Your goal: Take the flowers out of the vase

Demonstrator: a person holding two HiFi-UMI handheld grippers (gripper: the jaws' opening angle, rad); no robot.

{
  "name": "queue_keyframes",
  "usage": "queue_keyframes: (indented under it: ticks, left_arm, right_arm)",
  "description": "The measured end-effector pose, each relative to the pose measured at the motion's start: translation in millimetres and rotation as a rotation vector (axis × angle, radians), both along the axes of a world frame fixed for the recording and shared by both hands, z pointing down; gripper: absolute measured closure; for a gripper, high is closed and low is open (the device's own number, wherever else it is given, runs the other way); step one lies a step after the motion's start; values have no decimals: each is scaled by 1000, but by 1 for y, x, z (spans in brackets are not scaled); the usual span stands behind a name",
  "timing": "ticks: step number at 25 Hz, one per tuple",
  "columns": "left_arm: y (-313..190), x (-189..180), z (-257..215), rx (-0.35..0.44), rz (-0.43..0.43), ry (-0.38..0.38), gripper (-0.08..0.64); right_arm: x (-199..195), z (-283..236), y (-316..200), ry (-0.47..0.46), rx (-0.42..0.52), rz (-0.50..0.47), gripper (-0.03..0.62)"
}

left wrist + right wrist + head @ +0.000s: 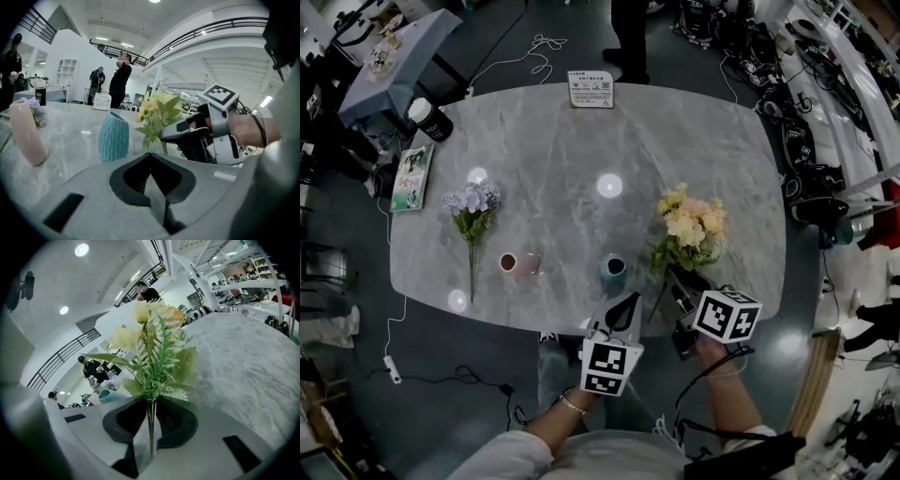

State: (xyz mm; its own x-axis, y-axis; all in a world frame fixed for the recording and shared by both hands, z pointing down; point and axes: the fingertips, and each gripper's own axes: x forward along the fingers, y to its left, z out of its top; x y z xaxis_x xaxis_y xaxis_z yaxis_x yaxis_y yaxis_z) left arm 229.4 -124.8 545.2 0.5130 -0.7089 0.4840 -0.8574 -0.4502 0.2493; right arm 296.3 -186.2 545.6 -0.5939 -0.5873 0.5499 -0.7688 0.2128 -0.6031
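- Yellow bouquet (689,228), head view: it sits to the right of the teal vase (613,268) and clear of it, with its stalks running back into the right gripper (675,281). A purple bunch (472,202) lies flat on the desk (562,141), well to the left of the teal vase and beyond the pink vase (518,263). Both vases look empty. The left gripper (628,305) hangs just on the person's side of the teal vase.
- Left gripper view: its jaws are pressed together with nothing between them. The teal vase stands upright ahead, the pink vase to its left. To the right of the teal vase, the right gripper carries the yellow bouquet, which is in no vase.
- Right gripper view: the jaws are drawn in narrow and pinch the thin stems (150,425), so the leaves and blooms rise straight ahead of them. The teal vase shows low at the left, well apart.
- Step, as I judge it: the flowers are out, and this bunch is ready to be set down. The next move calls for bringing it low over bare desk to the right of the teal vase. The jaws should part only once the bunch rests there.
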Motion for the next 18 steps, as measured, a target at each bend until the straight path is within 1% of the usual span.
queue_keyframes:
  ticks: [6, 18]
  left_arm:
    - [-6, -4, 8, -6, -22, -4, 551]
    - [-7, -12, 20, -15, -25, -23, 551]
  right_arm:
    - [-3, 17, -11, -10, -18, 6, 532]
    - [-5, 35, -20, -30, -35, 34, 531]
